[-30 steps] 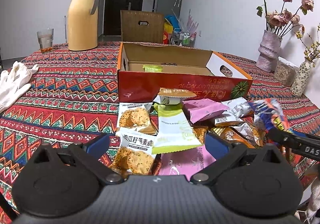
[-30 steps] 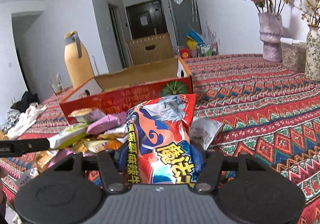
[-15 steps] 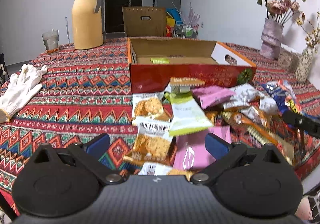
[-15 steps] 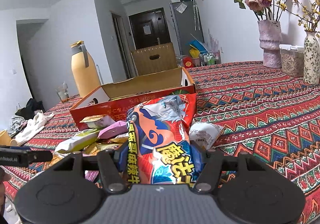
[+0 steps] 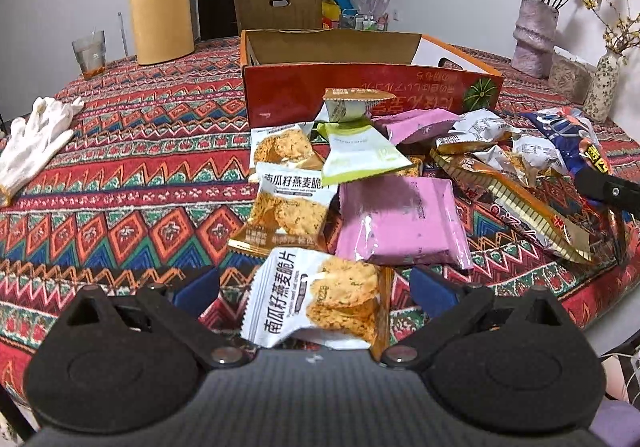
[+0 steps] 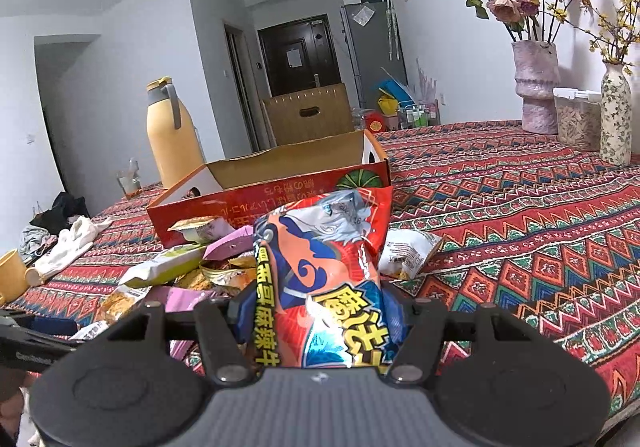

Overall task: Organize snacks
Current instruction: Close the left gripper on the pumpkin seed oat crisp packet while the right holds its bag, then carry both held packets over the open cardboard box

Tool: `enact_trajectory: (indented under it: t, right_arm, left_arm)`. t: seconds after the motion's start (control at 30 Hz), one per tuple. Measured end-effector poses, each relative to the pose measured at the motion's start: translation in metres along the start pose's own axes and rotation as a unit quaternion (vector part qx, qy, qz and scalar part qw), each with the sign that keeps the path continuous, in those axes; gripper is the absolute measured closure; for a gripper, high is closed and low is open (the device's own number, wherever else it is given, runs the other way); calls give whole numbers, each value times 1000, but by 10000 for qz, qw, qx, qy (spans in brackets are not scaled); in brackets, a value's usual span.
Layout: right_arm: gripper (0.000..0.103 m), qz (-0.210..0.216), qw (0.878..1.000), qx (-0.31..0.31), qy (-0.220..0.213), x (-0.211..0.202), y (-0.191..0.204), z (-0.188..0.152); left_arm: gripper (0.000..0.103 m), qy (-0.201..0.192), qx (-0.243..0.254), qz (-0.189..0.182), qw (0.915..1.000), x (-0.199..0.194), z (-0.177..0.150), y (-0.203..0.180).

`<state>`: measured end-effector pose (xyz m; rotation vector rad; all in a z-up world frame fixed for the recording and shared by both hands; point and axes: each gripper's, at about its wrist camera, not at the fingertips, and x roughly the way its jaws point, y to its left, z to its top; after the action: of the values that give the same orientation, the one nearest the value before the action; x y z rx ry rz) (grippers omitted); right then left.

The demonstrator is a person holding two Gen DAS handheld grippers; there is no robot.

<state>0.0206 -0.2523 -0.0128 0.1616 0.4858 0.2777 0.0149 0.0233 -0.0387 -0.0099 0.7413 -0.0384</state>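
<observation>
right gripper (image 6: pixel 320 321) jaws clamp the glossy red-blue snack bag (image 6: pixel 320 271); left gripper (image 5: pixel 314 289) jaws apart around the white oat-crisp packet (image 5: pixel 316 299), probably loose; either could slip off the desk's near edge.

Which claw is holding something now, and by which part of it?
The right claw grips the red-blue snack bag across its lower part. The left claw is open, holding nothing.

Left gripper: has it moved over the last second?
Yes. The left gripper pulled back from the red box, toward the table's near edge; a nearer cracker packet now lies between its fingers.
</observation>
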Motion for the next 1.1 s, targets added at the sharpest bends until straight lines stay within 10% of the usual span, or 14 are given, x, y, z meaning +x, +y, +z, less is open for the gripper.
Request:
enact_trajectory:
  t: [0.43,1.1]
  right_arm:
    - [43,38,10000,-82,19,-4,7,-2]
    - [43,11,9999,-124,-74,-9,11,2]
  left_arm:
    - [50,-85,140,-92,9998,-4,-7,-5]
    - [57,-446,-96,-239,9987,-26,2,9]
